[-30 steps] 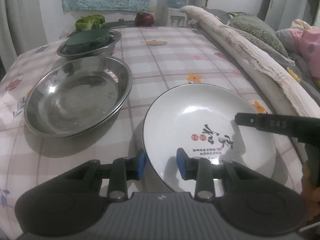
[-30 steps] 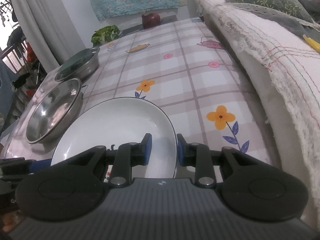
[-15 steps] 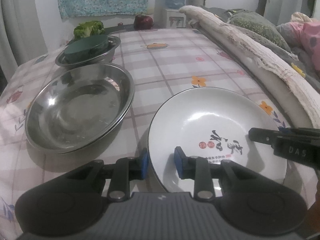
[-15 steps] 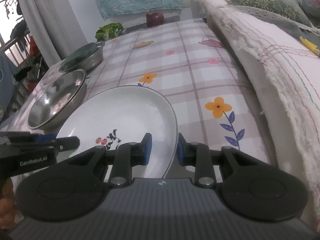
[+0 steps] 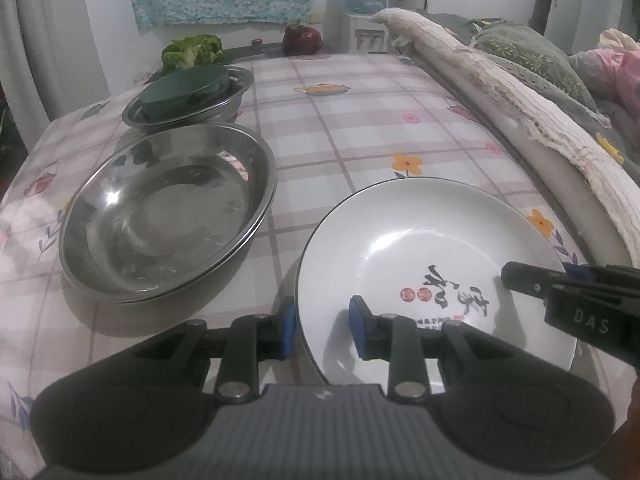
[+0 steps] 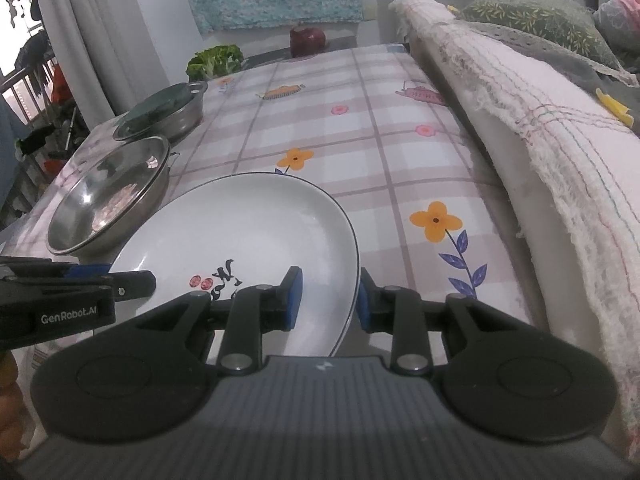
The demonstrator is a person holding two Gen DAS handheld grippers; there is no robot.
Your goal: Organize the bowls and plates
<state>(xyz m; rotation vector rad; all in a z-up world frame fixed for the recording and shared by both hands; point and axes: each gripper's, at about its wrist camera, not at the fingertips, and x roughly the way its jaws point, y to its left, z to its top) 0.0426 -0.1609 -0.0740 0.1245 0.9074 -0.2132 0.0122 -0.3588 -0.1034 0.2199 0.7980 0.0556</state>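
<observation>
A white plate [image 5: 424,240] with black calligraphy and red seals printed inside is found on the near part of the tabletop [image 5: 360,128], which is covered with a checked cloth bearing flowers and teapots. The plate's near-left rim is straddled by the left hand-held gripper [image 5: 320,330]: one blue pad is seen outside the rim and one inside the plate. The pads stand narrowly apart with a gap visible on either side of the rim, so the jaws are recorded as released, not clamped. The opposite rim is straddled in the same manner by the right hand-held gripper [image 6: 329,300], one pad over the plate's interior and one outside the edge; contact is not evident and this gripper too is recorded as released. Whether the plate lies flat or is slightly raised cannot be told.

To the left of the plate, apart from it, a large steel bowl [image 5: 168,212] is noted, empty and upright. Just behind it a smaller steel basin [image 5: 236,92] is noted, holding a dark green bowl [image 5: 184,88] turned upside down. At the far edge, green leafy vegetables [image 5: 192,50] and a dark red round object [image 5: 302,38] are observed. A rolled, frayed blanket [image 5: 500,92] runs along the right side.
</observation>
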